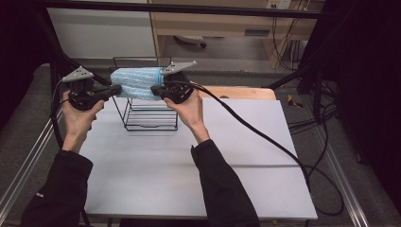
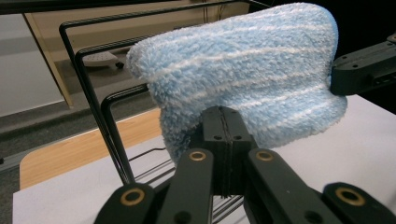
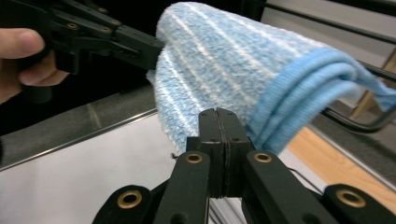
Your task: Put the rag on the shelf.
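**A:** ok so where are you at right now? Looks like you've got the blue towel (image 1: 137,83) stretched between both hands, up over the black wire rack (image 1: 150,116) that sits on the white table (image 1: 189,165).

**B:** yep, and it's the hanging step by my read. Your left gripper (image 1: 115,90) is clamped on one end of the folded towel, your right gripper (image 1: 156,90) on the other. In the left gripper view the jaws are pressed tight together with the fluffy cloth (image 2: 243,79) bunched right at their tips, and the right gripper view looks the same, jaws pinched together at the towel's lower edge (image 3: 224,70), beside the thick hemmed fold. I can't actually see cloth caught between the pads in either one, the jaws hide that bit.

**A:** is it resting on the rack yet?

**B:** hard to tell tbh. It's level with the top bars, and a rack bar (image 2: 93,107) runs just behind it, but touching or hovering, can't say.

**A:** so next?

**B:** I'd say keep both ends level, lower it so the middle drapes across the top bar, and only then let go. Drop one end early and the whole thing probably slides off sideways.
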A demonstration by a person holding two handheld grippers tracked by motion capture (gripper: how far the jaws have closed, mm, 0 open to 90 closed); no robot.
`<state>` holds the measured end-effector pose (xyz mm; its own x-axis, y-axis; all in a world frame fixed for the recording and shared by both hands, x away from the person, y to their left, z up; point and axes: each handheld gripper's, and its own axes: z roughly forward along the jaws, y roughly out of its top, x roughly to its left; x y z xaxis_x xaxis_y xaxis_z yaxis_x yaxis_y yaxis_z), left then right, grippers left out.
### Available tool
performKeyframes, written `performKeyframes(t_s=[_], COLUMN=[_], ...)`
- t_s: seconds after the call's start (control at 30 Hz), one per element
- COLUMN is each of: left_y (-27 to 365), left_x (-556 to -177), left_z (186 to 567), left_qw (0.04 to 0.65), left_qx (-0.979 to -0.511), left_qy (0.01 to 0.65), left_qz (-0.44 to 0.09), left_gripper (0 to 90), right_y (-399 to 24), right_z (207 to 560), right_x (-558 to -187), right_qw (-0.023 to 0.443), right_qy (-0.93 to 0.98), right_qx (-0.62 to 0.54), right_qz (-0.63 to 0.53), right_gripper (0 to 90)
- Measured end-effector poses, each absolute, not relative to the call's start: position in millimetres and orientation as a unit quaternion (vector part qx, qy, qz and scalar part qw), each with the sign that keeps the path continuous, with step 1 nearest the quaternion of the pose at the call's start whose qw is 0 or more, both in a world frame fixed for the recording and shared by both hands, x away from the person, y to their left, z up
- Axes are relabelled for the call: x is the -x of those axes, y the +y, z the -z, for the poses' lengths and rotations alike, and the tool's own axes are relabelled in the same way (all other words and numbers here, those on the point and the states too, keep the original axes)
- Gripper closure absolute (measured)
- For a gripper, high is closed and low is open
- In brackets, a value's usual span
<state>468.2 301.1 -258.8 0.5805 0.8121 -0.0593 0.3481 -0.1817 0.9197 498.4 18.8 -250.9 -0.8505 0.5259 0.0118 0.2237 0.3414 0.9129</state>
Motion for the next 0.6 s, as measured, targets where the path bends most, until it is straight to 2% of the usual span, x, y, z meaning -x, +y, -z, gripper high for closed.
performKeyframes(t_s=[0.17, 0.47, 0.6], left_y=[298, 297, 300], left_x=[-471, -474, -470], left_z=[261, 270, 269], left_qw=[0.499, 0.498, 0.504], left_qx=[-0.734, -0.731, -0.728], left_qy=[0.397, 0.402, 0.402], left_qz=[-0.234, -0.235, -0.235], left_gripper=[90.0, 89.6, 83.8], right_y=[20, 24, 23], right_z=[258, 264, 261], right_x=[-500, -503, -498], right_qw=[0.174, 0.181, 0.178], right_qy=[0.804, 0.799, 0.798], right_qx=[-0.227, -0.229, -0.221], right_qz=[-0.522, -0.525, -0.531], right_gripper=[88.1, 83.2, 77.6])
